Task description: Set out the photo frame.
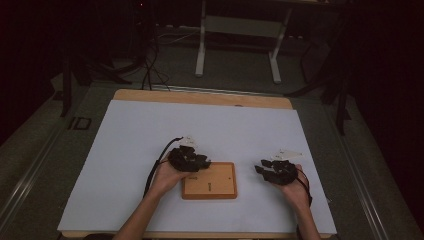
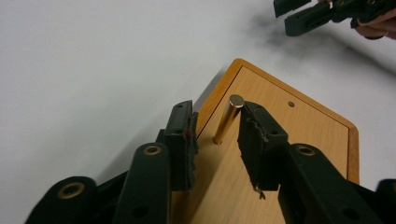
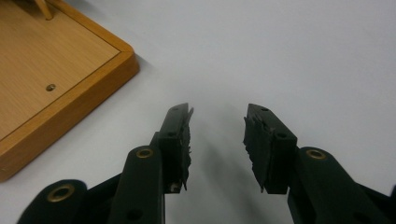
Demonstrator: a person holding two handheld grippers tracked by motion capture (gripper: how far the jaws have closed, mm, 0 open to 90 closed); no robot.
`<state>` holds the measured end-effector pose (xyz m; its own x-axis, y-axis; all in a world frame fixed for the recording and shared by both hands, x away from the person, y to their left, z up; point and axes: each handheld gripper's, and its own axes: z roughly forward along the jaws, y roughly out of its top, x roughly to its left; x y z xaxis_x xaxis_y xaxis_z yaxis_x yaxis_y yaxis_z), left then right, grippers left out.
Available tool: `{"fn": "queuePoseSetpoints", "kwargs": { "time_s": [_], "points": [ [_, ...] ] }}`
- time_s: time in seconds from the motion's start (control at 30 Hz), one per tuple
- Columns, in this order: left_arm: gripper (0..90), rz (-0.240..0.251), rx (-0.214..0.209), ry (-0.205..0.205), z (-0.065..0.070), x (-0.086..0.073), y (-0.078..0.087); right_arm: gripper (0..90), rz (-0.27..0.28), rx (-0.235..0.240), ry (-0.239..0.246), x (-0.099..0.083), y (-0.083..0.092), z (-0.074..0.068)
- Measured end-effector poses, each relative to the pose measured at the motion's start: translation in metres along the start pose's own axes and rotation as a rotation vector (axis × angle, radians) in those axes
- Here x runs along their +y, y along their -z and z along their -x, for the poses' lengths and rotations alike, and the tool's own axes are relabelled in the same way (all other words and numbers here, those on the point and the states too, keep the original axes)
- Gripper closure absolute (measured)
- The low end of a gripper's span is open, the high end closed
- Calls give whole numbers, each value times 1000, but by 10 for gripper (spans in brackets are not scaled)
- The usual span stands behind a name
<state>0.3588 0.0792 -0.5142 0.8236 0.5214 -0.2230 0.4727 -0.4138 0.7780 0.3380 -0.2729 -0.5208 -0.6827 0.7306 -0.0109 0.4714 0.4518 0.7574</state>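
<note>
A flat wooden board [image 1: 222, 189] lies on the white table between my two hands. A brass peg [image 2: 228, 120] stands upright in a hole near the board's left edge [image 2: 308, 135]. My left gripper [image 2: 215, 109] straddles the peg with its jaws apart; the right pad's tip is at the peg's top, the left pad is clear of it. In the high view the left gripper [image 1: 201, 162] hangs over the board's left corner. My right gripper [image 3: 218, 114] is open over bare table, right of the board [image 3: 46, 60], with nothing between its jaws; it also appears in the high view [image 1: 260, 170].
A second small hole [image 2: 291, 104] in the board stands open, also seen in the right gripper view [image 3: 50, 87]. The white sheet [image 1: 150, 135] covers a wooden tabletop [image 1: 200, 96]. Beyond the table are a white stand's legs [image 1: 201, 60] and cables on a dark floor.
</note>
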Motion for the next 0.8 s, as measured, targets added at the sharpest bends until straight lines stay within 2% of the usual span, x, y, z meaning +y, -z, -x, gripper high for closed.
{"fn": "queuePoseSetpoints", "kwargs": {
  "time_s": [0.23, 0.37, 0.53, 0.67, 0.8],
  "points": [
    [603, 37, 19, 23, 0, -8, 14, 599, 12, 31, 8, 3, -5, -10],
    [594, 36, 19, 31, 2, -14, 21, 600, 26, 57, 15, 8, -10, -16],
    [582, 27, 46, 34, 3, -24, 30, 604, 37, 76, 53, 17, -13, -24],
    [579, 38, 60, 42, 5, -30, 36, 609, 49, 90, 63, 22, -15, -26],
    [568, 31, 78, 33, 7, -33, 40, 612, 56, 106, 65, 28, -18, -29]
  ]
}}
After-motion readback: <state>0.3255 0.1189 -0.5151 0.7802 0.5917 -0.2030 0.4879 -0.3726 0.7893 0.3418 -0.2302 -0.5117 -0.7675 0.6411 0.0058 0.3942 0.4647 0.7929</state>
